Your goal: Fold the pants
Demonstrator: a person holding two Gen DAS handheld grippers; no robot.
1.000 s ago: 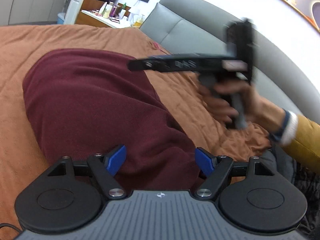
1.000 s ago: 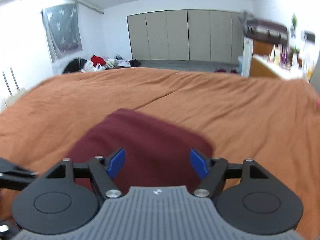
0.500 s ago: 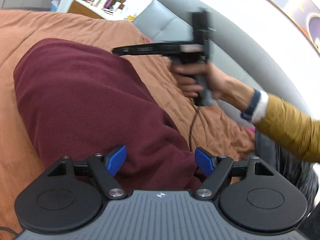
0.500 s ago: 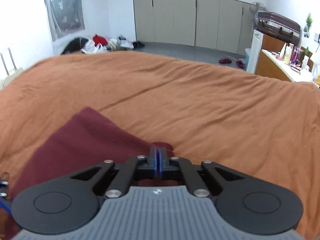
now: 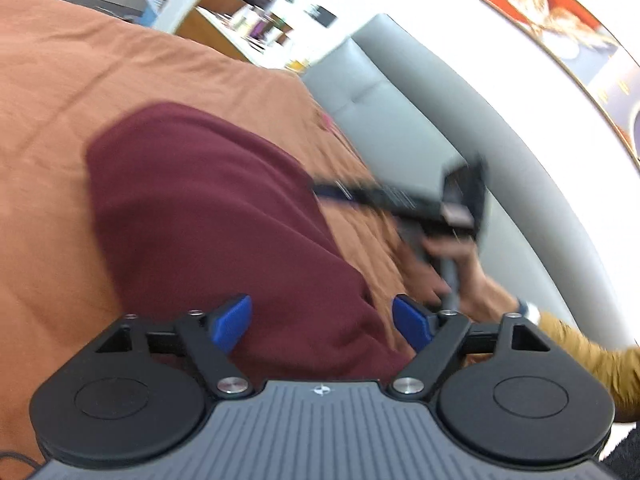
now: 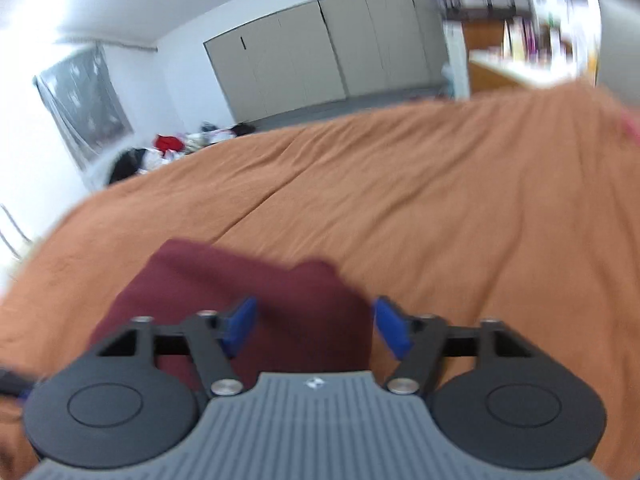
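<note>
The dark red pants point(image 5: 208, 216) lie folded on the orange bedspread point(image 5: 60, 80). My left gripper point(image 5: 322, 324) is open and empty, just above the near edge of the pants. In the left wrist view the right gripper point(image 5: 320, 190) is blurred, held by a hand at the pants' right side. In the right wrist view the pants point(image 6: 248, 284) lie below my right gripper point(image 6: 314, 322), which is open and empty over their near corner.
A grey padded headboard point(image 5: 420, 120) runs along the right of the bed. A wooden desk point(image 5: 224, 28) with bottles stands beyond the bed. A wall of cupboards point(image 6: 332, 60) and a clothes pile point(image 6: 180, 148) on the floor lie past the bedspread point(image 6: 440, 200).
My right gripper was shut half a second ago and is open now, lower beside the pants. My left gripper stayed open and the view tilted.
</note>
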